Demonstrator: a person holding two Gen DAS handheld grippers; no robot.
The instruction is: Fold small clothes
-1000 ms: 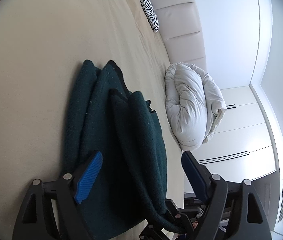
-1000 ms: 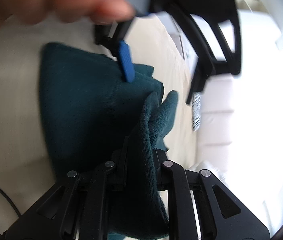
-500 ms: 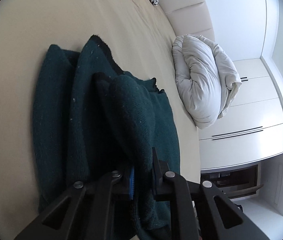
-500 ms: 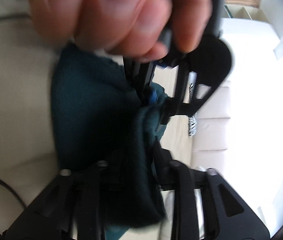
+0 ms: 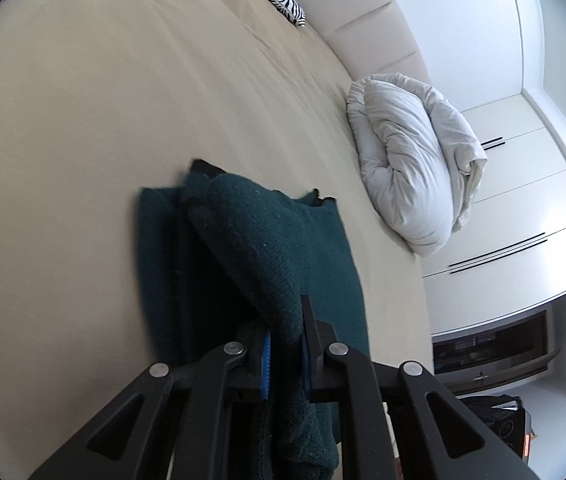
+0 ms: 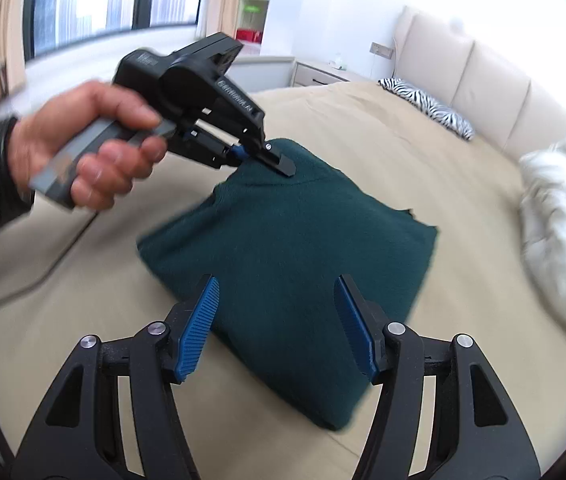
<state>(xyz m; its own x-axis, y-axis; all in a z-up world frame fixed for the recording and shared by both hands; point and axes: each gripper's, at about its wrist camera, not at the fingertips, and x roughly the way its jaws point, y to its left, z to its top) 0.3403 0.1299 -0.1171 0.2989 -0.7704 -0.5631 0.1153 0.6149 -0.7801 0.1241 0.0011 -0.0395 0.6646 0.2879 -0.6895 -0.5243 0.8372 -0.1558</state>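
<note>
Right wrist view: the green sweater lay part-folded on the bed, handed from one tool to the other.

A second earlier the right tool had pinched its cloth; its jaws had just been opening and stood wide, empty, above the near edge. The left tool had clamped narrow on a raised fold at the far side, so the next fold looked to be the left's to carry.

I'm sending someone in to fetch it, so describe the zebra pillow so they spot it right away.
Start at the bed with its beige sheet and follow it up to the padded cream headboard. The zebra pillow lies on the sheet right against that headboard. It alone has black and white stripes; the duvet bundled nearby is plain white.
</note>
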